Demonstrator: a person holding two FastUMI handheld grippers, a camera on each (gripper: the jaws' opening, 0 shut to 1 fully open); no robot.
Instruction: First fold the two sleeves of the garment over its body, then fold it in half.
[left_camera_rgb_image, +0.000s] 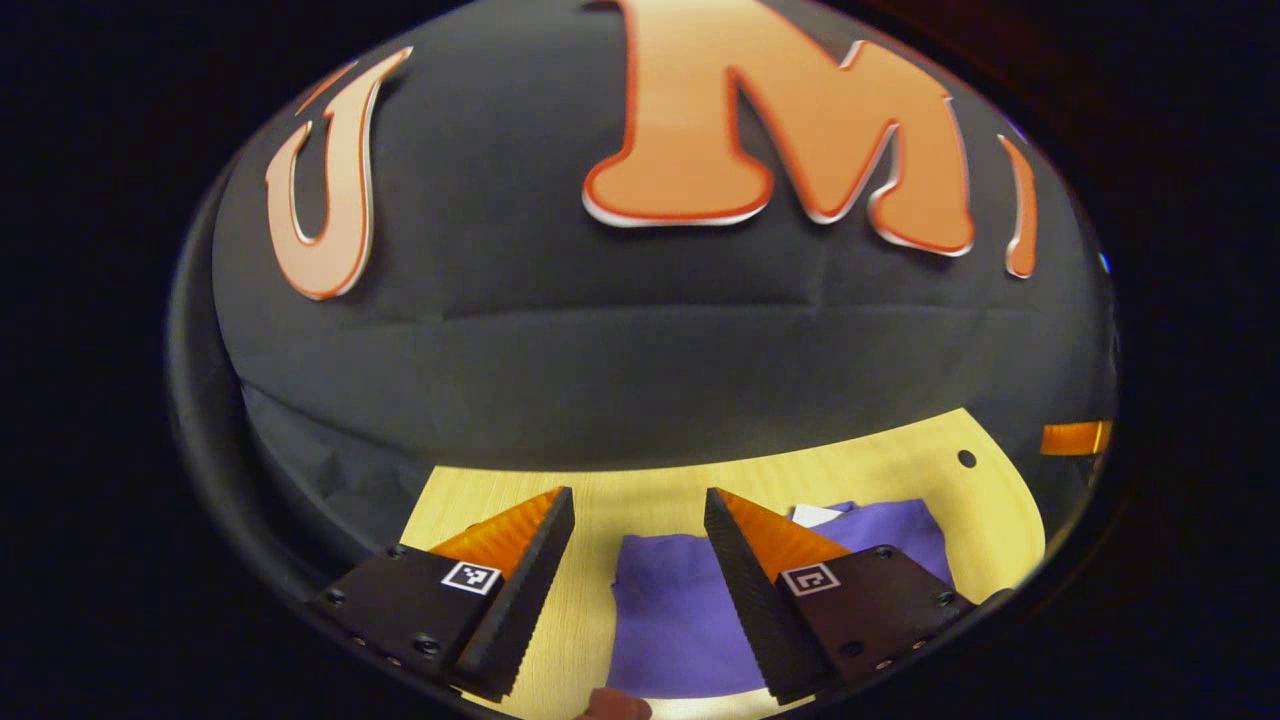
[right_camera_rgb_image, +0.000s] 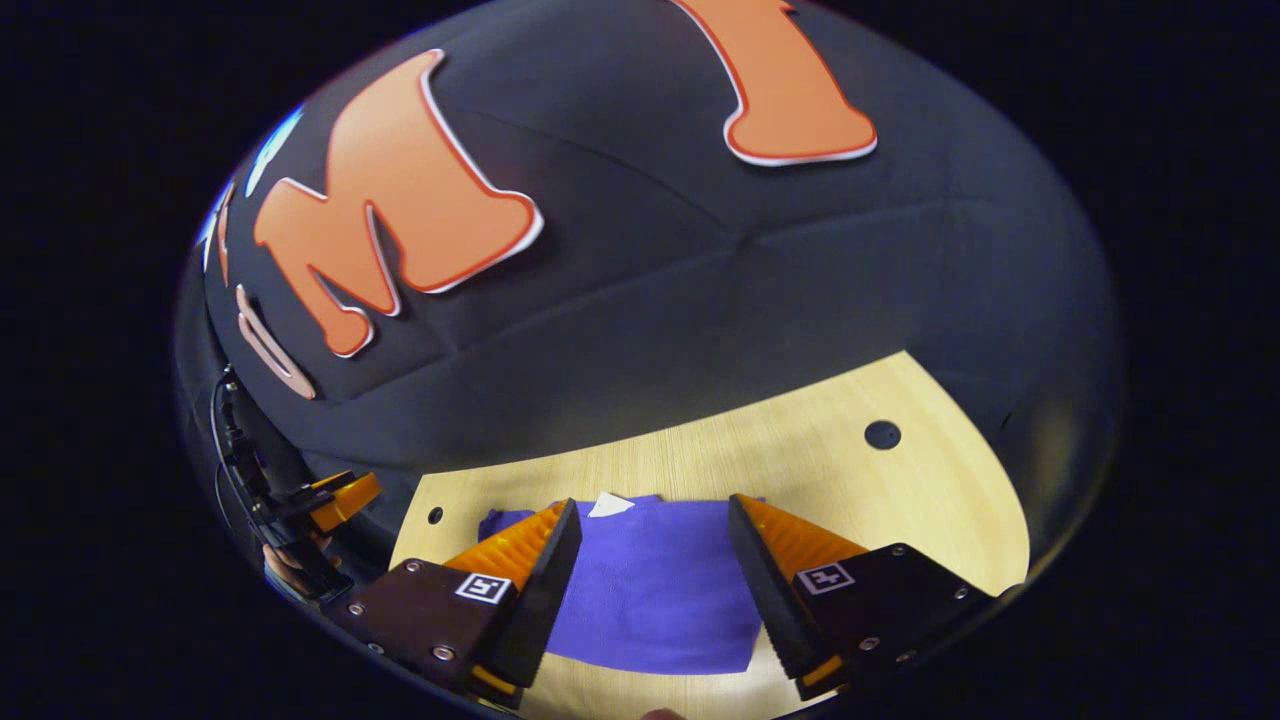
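Both the left gripper (left_camera_rgb_image: 640, 560) and right gripper (right_camera_rgb_image: 655, 565) hang wide open and empty above the shirt (right_camera_rgb_image: 650, 590), which lies compact on the table (right_camera_rgb_image: 800, 450) directly below them.

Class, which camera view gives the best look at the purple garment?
The right gripper view: the purple garment lies folded between the open jaws, its top and bottom edges visible on the wooden table. In the left gripper view, the garment is partly hidden behind one finger.

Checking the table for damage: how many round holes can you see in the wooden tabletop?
2. In the right gripper view, one hole lies beyond the purple garment toward the table's far right, and a smaller one sits near the far left corner. The garment may hide others.
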